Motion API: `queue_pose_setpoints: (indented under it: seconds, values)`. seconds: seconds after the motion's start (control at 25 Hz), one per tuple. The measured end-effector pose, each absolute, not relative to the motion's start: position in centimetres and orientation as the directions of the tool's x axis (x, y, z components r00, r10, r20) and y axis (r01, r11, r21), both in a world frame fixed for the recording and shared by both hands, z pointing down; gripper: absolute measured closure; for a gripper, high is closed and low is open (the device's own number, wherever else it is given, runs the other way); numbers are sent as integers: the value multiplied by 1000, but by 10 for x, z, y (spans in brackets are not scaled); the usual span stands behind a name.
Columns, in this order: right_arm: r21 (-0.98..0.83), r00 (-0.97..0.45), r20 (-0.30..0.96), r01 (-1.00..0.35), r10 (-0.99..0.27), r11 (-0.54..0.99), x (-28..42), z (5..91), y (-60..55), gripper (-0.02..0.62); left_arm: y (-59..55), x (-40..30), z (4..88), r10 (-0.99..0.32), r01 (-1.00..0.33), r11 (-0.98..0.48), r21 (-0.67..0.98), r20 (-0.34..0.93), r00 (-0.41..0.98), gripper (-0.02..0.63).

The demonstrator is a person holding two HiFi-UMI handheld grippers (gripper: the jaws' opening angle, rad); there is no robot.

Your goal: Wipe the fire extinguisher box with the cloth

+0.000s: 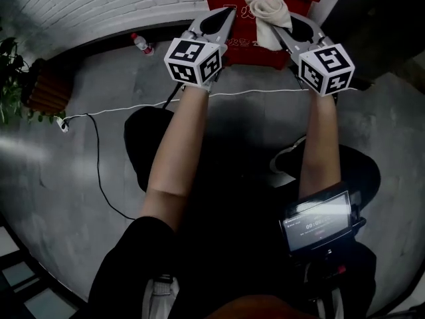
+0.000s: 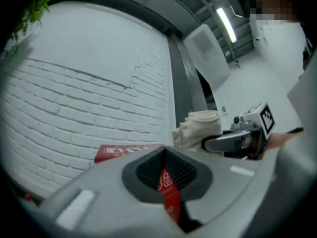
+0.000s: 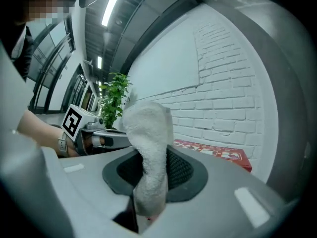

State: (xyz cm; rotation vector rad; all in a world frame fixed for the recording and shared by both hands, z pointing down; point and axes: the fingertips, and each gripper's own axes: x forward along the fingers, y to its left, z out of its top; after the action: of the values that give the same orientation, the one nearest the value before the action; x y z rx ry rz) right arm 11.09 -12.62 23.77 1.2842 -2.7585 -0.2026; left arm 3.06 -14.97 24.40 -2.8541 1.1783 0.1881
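The red fire extinguisher box (image 1: 249,45) stands against the white brick wall at the top centre of the head view. My right gripper (image 1: 284,33) is shut on a cream cloth (image 1: 269,10), whose bunched end lies over the box's top front. In the right gripper view the cloth (image 3: 151,152) rises up out of the closed jaws, with the box's red lid (image 3: 218,152) beyond it. My left gripper (image 1: 221,17) is shut and holds nothing, its tip over the box's left front. A red sliver shows through its slit (image 2: 167,180); the cloth (image 2: 198,128) is to its right.
A plastic bottle (image 1: 141,44) lies on the floor left of the box. A potted plant (image 1: 20,78) stands at far left. A white cable (image 1: 133,108) runs across the dark floor to a power strip (image 1: 62,123). A screen device (image 1: 319,221) hangs at the person's waist.
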Motion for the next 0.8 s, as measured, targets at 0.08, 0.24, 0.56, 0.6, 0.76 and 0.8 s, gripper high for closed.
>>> queue_pose_setpoints:
  seconds: [0.08, 0.24, 0.56, 0.6, 0.76, 0.8]
  values:
    - [143, -646, 21, -753, -763, 642, 108, 247, -118, 492, -143, 35, 258, -688, -692, -722, 17, -115, 716, 607]
    - [97, -637, 6, -767, -771, 635, 113, 275, -107, 492, -136, 41, 283, -651, -653, -757, 33, -128, 748, 607]
    - [95, -655, -50, -754, -754, 649, 104, 283, -107, 492, -140, 39, 307, -641, -639, -767, 56, -116, 759, 607]
    - [96, -658, -52, -752, -752, 652, 103, 282, -107, 492, -142, 38, 306, -642, -640, -766, 57, -119, 757, 607]
    - [98, -661, -45, -749, -749, 655, 99, 284, -107, 492, -142, 40, 305, -643, -641, -765, 54, -126, 756, 607]
    - [95, -659, -42, -751, -751, 654, 101, 285, -107, 492, -142, 41, 305, -641, -640, -767, 53, -126, 757, 607]
